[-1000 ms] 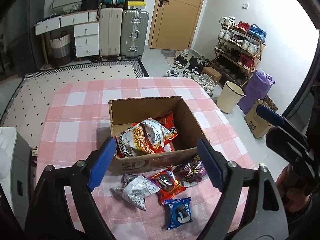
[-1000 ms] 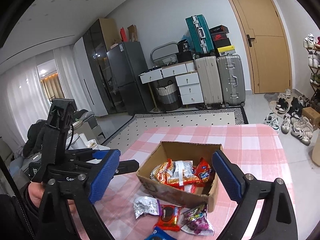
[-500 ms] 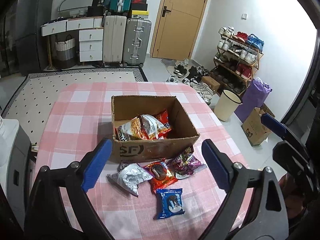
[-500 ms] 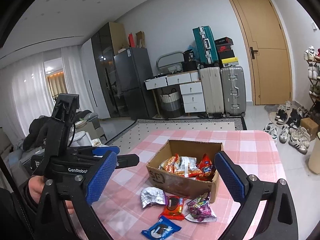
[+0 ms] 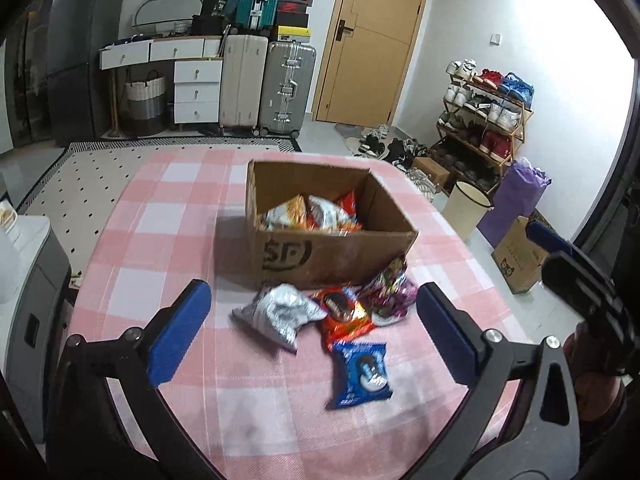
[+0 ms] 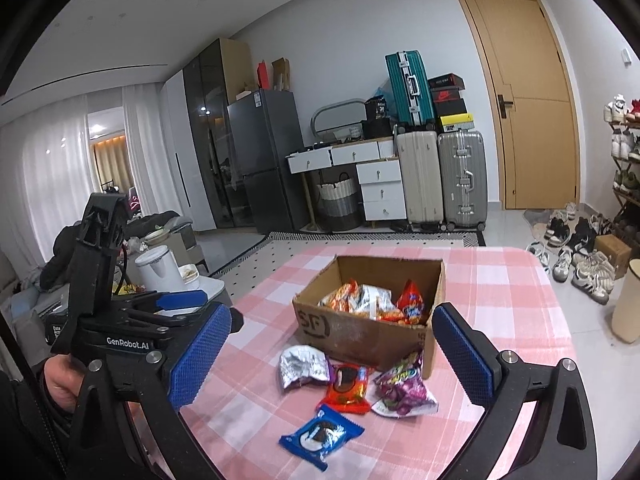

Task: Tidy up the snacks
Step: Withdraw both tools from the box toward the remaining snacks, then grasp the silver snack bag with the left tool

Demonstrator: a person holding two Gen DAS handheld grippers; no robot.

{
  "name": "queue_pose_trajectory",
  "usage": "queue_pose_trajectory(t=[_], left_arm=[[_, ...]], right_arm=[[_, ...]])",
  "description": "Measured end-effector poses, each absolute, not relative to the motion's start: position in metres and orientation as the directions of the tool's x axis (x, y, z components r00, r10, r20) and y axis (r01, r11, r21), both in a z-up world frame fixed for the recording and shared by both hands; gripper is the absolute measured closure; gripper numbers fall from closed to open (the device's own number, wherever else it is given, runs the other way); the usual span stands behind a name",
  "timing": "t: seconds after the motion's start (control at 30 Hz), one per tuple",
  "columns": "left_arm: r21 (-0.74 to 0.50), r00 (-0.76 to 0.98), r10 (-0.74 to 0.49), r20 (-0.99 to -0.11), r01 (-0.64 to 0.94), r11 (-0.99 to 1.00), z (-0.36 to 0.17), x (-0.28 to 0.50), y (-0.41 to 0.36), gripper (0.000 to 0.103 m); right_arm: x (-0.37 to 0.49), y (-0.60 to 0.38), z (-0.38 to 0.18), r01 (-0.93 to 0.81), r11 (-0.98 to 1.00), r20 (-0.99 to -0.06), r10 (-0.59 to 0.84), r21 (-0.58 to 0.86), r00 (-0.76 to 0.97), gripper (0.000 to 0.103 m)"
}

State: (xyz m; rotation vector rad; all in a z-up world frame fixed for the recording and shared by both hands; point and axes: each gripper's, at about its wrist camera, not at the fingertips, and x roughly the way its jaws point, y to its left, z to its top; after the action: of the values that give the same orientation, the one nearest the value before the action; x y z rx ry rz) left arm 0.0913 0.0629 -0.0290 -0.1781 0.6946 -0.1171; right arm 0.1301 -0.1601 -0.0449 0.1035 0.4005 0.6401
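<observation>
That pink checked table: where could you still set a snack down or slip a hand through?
The pink checked tablecloth lies bare left of the brown cardboard box, behind it, and in front of the blue cookie packet. Crowded: the strip before the box, where the silver foil packet, red cookie packet and purple candy bag bunch together.

cloth [image 5: 168, 216]: you see pink-and-white check
box [image 5: 340, 250]: brown, black lettering
packets: silver [image 5: 276, 314], red [image 5: 344, 314], purple [image 5: 390, 292], blue [image 5: 362, 372]
pads [image 5: 180, 330]: blue
</observation>
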Motion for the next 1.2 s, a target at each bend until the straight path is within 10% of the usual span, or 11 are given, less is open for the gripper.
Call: queue_pose_trajectory(t=[1.2], left_arm=[[-0.224,0.577,-0.203,-0.791,0.035,0.974,-0.167,0.206,0.082,0.001]], right_arm=[[0.196,-0.155,-0.166,-0.523,0.778,-0.47,0.627,0.347,0.621,0.001]])
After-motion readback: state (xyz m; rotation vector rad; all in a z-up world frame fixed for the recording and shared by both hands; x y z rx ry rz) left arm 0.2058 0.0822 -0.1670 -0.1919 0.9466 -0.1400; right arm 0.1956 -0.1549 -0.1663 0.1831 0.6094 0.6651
